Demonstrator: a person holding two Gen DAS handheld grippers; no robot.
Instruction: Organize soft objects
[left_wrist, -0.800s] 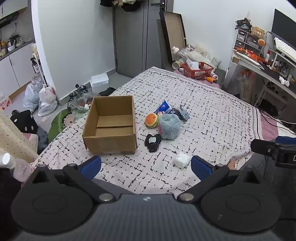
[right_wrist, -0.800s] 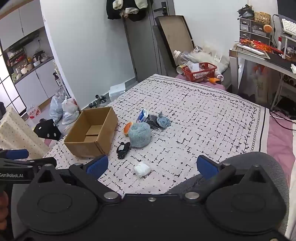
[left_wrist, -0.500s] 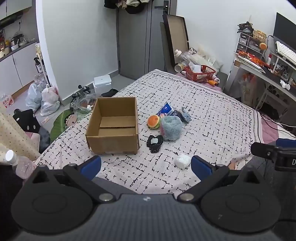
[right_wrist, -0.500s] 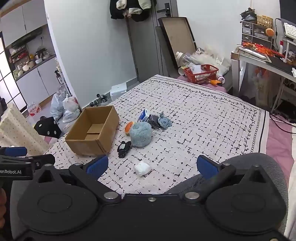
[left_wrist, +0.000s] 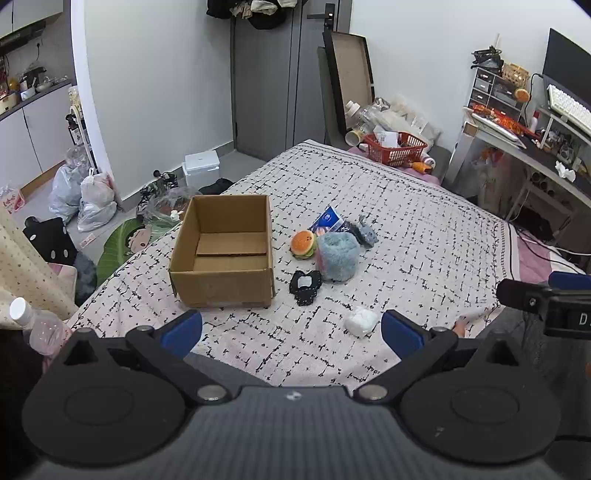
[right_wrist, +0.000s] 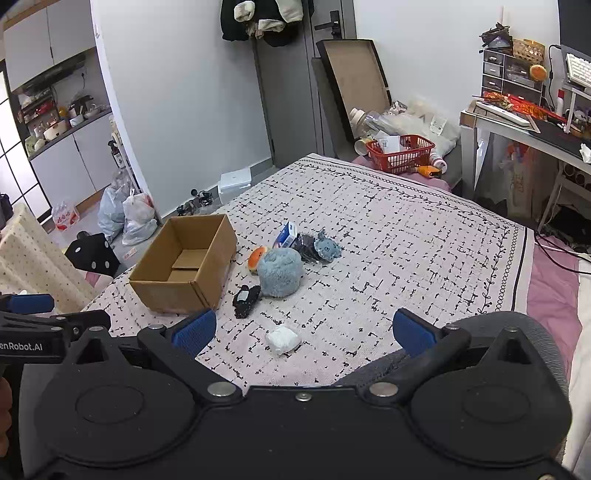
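An open, empty cardboard box (left_wrist: 223, 254) (right_wrist: 184, 264) stands on the patterned bed. Right of it lie soft things: a burger plush (left_wrist: 303, 243) (right_wrist: 255, 258), a fluffy blue plush (left_wrist: 337, 255) (right_wrist: 279, 271), a small grey plush (left_wrist: 364, 232) (right_wrist: 325, 248), a black flat plush (left_wrist: 304, 286) (right_wrist: 245, 295), a blue-white packet (left_wrist: 327, 218) (right_wrist: 287, 234) and a white wad (left_wrist: 361, 321) (right_wrist: 282, 339). My left gripper (left_wrist: 291, 330) and right gripper (right_wrist: 301, 328) are both open and empty, held above the bed's near edge, short of the white wad.
A red basket (left_wrist: 399, 147) sits at the bed's far end. A desk (left_wrist: 535, 147) stands at the right. Bags and clutter (left_wrist: 88, 199) lie on the floor left of the bed. A plastic bottle (left_wrist: 37, 325) is at the near left.
Both views have shifted slightly; the box and soft things sit a little lower and closer. Nothing on the bed has moved and both grippers stay open.
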